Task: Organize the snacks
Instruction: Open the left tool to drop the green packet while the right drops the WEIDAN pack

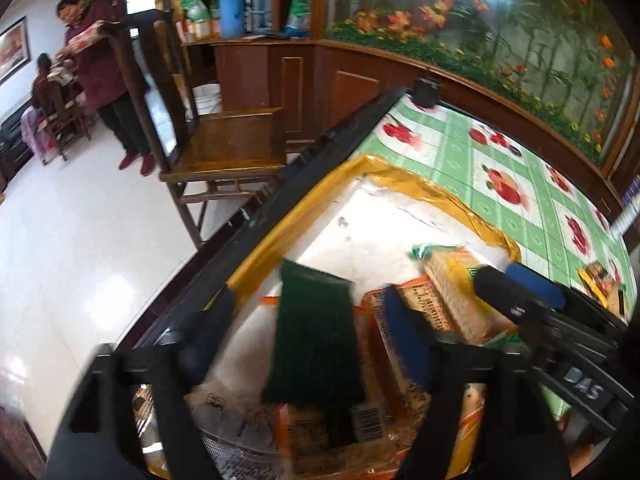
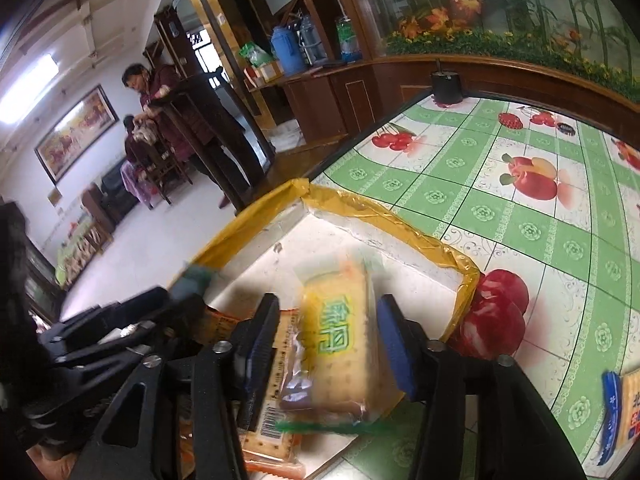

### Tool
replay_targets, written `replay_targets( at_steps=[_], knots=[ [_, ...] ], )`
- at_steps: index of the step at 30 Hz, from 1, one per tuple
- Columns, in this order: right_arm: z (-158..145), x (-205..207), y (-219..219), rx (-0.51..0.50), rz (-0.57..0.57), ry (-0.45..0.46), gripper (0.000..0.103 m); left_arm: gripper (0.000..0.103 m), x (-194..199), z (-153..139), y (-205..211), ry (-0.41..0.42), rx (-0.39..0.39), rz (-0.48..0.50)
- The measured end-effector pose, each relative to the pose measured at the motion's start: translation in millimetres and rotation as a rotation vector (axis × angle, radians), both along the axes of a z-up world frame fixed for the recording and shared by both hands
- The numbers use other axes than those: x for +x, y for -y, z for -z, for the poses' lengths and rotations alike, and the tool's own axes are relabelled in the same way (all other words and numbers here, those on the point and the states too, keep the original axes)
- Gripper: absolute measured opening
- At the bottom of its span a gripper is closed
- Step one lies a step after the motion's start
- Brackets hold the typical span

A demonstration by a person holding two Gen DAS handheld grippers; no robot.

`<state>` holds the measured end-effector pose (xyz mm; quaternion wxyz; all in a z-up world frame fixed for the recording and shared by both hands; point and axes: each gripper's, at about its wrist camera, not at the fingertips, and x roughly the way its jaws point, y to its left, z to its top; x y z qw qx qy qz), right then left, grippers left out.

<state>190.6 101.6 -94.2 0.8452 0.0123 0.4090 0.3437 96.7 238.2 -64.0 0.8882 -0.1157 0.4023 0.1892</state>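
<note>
Left wrist view: the left gripper point(image 1: 308, 340) fills the lower half of the frame, its two black fingers spread wide and released. A dark green snack packet point(image 1: 314, 336) sits blurred in the gap between them; I cannot tell whether either finger touches it. Below the gripper lies a white foam box point(image 1: 384, 216) with yellow tape along its rim, set on a table point(image 1: 500, 160) covered in a green and white fruit-print cloth. Inside the box, at lower centre, lie orange-edged cracker packets point(image 1: 420, 304) and a yellow-green cracker packet point(image 1: 456, 280). The right gripper point(image 1: 516, 286) enters from the right edge, its blue-padded tips on either side of the yellow-green packet. Another snack packet point(image 1: 600, 280) lies on the cloth at far right. A wooden chair point(image 1: 224, 140) stands in the upper left centre, and a person in a dark red top point(image 1: 100, 60) stands on the white floor at upper left.

Right wrist view: the right gripper point(image 2: 328, 340) is at lower centre, its blue-padded fingers partly apart, with the yellow-green cracker packet point(image 2: 344, 344) between them over the foam box point(image 2: 332, 232). The packet is blurred and the jaws look wider than it, so I cannot tell whether they clench it. An orange-edged cracker packet point(image 2: 276, 432) with a barcode lies beneath. The left gripper point(image 2: 120, 320) shows at lower left. A blue-edged cracker packet point(image 2: 624, 416) lies on the cloth at lower right. A black pot point(image 2: 447, 86) stands at the table's far edge, upper centre.
</note>
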Motion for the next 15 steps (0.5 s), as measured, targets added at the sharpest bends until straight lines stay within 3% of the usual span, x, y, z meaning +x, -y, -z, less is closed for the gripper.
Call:
replay_targets(
  at_steps=[5,8,15],
  knots=[
    [-18.6,-14.2,30.0,0.052,0.035,0.021,0.058,0.084,-7.8,-8.3,-0.2,0.016,-0.003,-0.026],
    [-30.7,-27.9,59.4,0.088,0.065,0.048,0.067,0.084,-13.3,-12.7,6.3,0.045,-0.030,-0.019],
    [-45.8,-61.4,140.9,0.152,0.137,0.091,0.070,0.084,-41.6,-36.5,42.3,0.209,-0.130,0.035]
  ],
)
